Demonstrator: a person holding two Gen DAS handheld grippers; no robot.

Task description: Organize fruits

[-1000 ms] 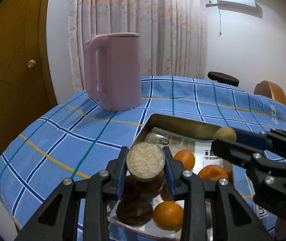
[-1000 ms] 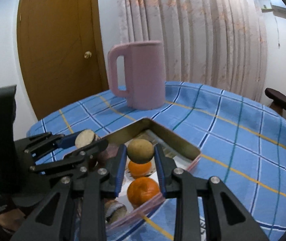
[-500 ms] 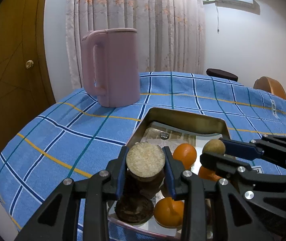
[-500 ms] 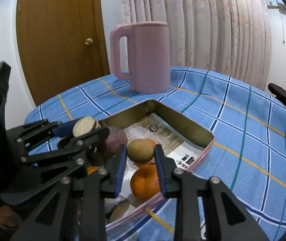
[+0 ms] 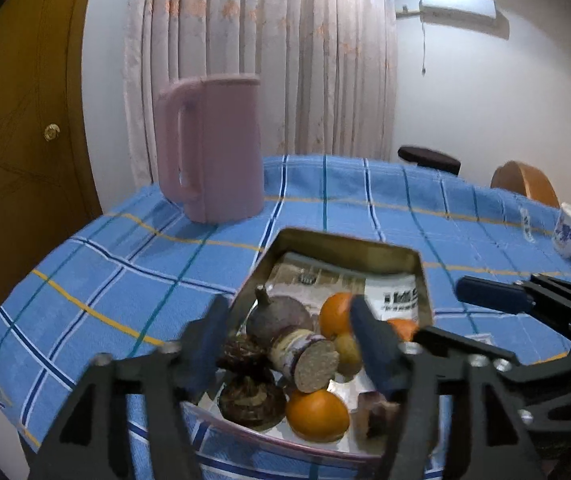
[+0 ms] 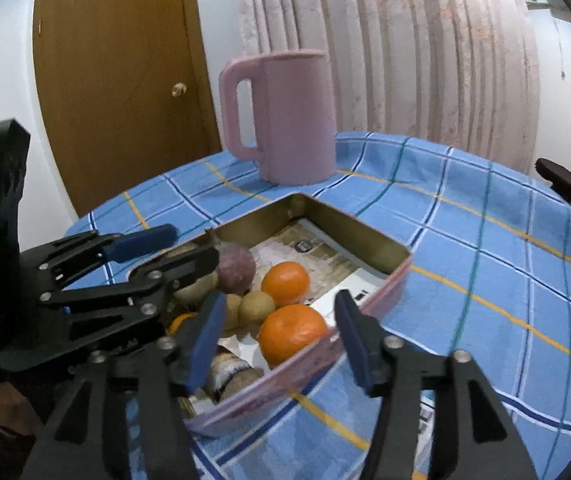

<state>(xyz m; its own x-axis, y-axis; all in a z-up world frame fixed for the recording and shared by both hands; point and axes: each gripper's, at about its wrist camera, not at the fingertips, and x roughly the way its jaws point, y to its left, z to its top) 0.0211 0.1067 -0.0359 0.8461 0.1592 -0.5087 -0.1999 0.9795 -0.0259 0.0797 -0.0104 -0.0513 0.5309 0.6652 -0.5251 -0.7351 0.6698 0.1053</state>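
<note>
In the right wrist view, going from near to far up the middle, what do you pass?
right gripper → nearest orange → second orange → far wall of the metal tray → pink jug → curtain.

Right gripper [image 6: 279, 332] with jaws spread wide over a metal tin [image 6: 395, 272] of oranges [image 6: 293, 334] and brown fruit [image 6: 256, 307], left gripper [image 6: 157, 254] alongside with jaws apart, pink pitcher [image 6: 285, 116] behind on the blue-checked table [image 6: 485, 264].
</note>
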